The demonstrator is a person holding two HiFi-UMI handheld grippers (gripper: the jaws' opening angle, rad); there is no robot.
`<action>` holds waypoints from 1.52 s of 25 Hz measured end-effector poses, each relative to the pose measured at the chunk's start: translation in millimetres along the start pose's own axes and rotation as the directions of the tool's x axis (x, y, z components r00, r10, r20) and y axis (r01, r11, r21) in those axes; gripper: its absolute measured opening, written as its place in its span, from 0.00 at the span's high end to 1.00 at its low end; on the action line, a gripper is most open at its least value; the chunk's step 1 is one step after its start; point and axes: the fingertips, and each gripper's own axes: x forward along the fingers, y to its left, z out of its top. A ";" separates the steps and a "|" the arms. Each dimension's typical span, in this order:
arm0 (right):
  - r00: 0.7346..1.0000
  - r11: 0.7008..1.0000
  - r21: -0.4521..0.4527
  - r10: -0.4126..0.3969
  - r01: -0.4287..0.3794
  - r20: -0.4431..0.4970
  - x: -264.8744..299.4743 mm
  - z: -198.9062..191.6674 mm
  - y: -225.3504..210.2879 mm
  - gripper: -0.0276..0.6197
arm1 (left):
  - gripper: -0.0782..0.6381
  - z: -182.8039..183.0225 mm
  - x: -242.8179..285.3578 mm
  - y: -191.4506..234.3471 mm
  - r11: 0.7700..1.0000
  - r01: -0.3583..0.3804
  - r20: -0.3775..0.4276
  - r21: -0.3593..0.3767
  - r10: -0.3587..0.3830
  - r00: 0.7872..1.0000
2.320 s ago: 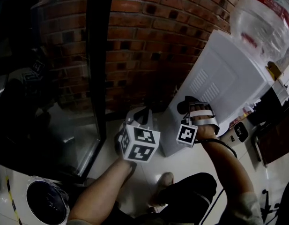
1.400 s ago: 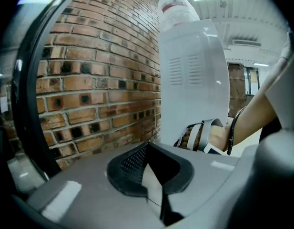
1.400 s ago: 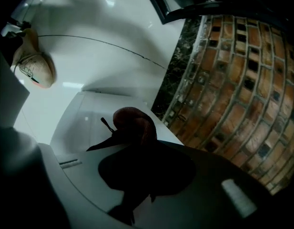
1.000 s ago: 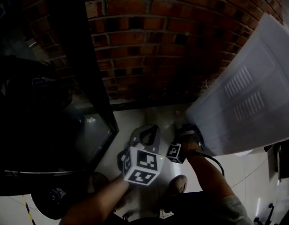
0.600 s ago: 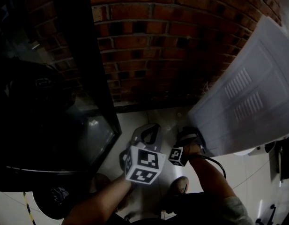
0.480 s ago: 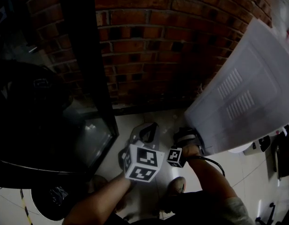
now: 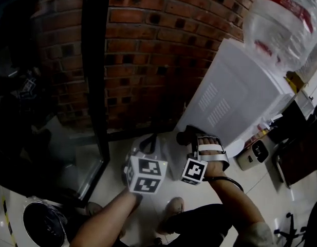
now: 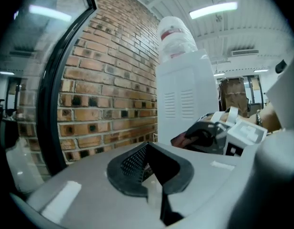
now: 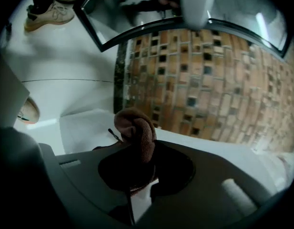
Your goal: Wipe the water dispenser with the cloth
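Observation:
The white water dispenser (image 7: 240,94) stands against the brick wall with a clear bottle (image 7: 286,17) on top. Its vented side panel faces me. My right gripper (image 7: 191,137) is shut on a brown cloth (image 7: 182,137), close to the low edge of that panel. In the right gripper view the bunched cloth (image 9: 135,137) sticks up from between the jaws. My left gripper (image 7: 147,144) hangs just left of it, away from the dispenser, shut with nothing in it. The left gripper view shows the dispenser (image 8: 185,99) ahead and the right gripper's cloth (image 8: 185,138) beside it.
A red brick wall (image 7: 148,50) runs behind. A black-framed glass panel (image 7: 94,86) stands at the left. A round bin (image 7: 42,223) sits at the bottom left, a small grey device (image 7: 258,152) on the floor right of the dispenser, and my shoe (image 7: 171,209) below.
Both grippers have risen, the right one more, carrying the cloth up beside the dispenser's side panel and rolling. The view has lifted, so the bottle shows again.

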 end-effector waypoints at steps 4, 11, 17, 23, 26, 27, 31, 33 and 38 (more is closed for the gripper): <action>0.982 0.975 0.132 -0.172 0.181 -0.074 -53.7 -53.0 -86.5 0.84 | 0.89 39.6 -7.2 -4.7 1.000 -0.015 0.082 -0.017 0.016 0.997; 0.886 0.863 0.201 -0.449 0.464 -0.115 -134.7 -85.1 -214.5 0.84 | 0.89 98.3 -23.9 7.0 0.997 -0.065 0.216 -0.052 0.075 0.974; 0.782 0.767 0.161 -0.598 0.622 -0.174 -174.8 -111.9 -296.7 0.84 | 0.89 131.9 -22.7 -13.5 1.000 -0.021 0.287 -0.007 0.022 0.958; 0.765 0.774 0.067 -0.604 0.630 -0.224 -162.6 -125.0 -323.8 0.84 | 0.89 145.0 -15.0 -17.1 1.000 0.005 0.315 0.018 -0.010 0.949; 0.784 0.801 0.036 -0.574 0.598 -0.235 -147.6 -122.3 -315.8 0.84 | 0.89 142.7 -7.0 -10.6 1.000 0.002 0.307 0.012 -0.006 0.952; 0.791 0.810 0.029 -0.564 0.586 -0.236 -142.7 -120.5 -311.3 0.84 | 0.89 141.7 -4.7 -8.3 1.000 0.001 0.304 0.009 -0.004 0.953; 0.819 0.843 -0.015 -0.526 0.537 -0.228 -121.9 -110.6 -287.9 0.84 | 0.89 133.1 3.2 -3.1 1.000 0.009 0.282 -0.015 -0.005 0.959; 0.837 0.862 -0.030 -0.500 0.506 -0.223 -110.6 -105.2 -271.4 0.84 | 0.89 124.8 6.9 -3.6 1.000 0.010 0.262 -0.011 -0.007 0.965; 0.894 0.916 -0.071 -0.401 0.395 -0.199 -80.1 -93.2 -211.3 0.84 | 0.89 89.5 18.2 -12.7 0.998 0.018 0.181 0.066 -0.030 0.983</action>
